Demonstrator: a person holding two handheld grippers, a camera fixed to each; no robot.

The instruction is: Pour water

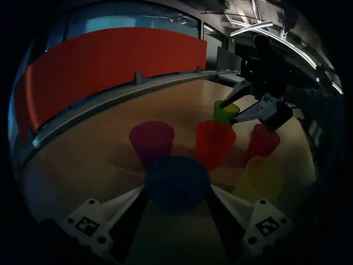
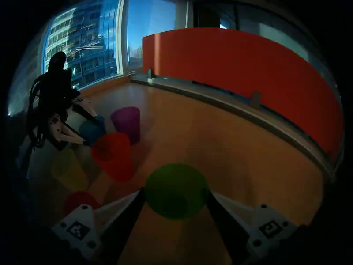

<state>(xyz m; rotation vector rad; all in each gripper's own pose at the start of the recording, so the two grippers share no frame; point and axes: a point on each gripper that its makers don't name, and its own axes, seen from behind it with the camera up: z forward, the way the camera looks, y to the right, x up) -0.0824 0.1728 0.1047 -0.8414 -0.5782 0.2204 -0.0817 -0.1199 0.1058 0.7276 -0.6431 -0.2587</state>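
Observation:
My left gripper point(image 1: 176, 190) is shut on a blue cup point(image 1: 176, 176), with a finger pressed against each side. Behind it on the wooden table point(image 1: 88, 172) stand a purple cup point(image 1: 151, 141), an orange cup point(image 1: 214, 141), a red cup point(image 1: 262, 141) and a yellow cup point(image 1: 263, 176). My right gripper point(image 2: 176, 196) is shut on a green cup point(image 2: 176, 187). Across the group, the left gripper view has the green cup point(image 1: 222, 115) in the right gripper point(image 1: 229, 110); the right gripper view has the blue cup point(image 2: 95, 130) in the left gripper point(image 2: 89, 130). Whether any cup holds water is too dark to tell.
An orange partition point(image 2: 247, 66) and a metal rail point(image 2: 229, 106) run along the table's far edge. Windows with buildings outside point(image 2: 88, 44) lie beyond. In the right gripper view the orange cup point(image 2: 112, 154), purple cup point(image 2: 126, 123), yellow cup point(image 2: 68, 170) and red cup point(image 2: 79, 201) crowd the left side.

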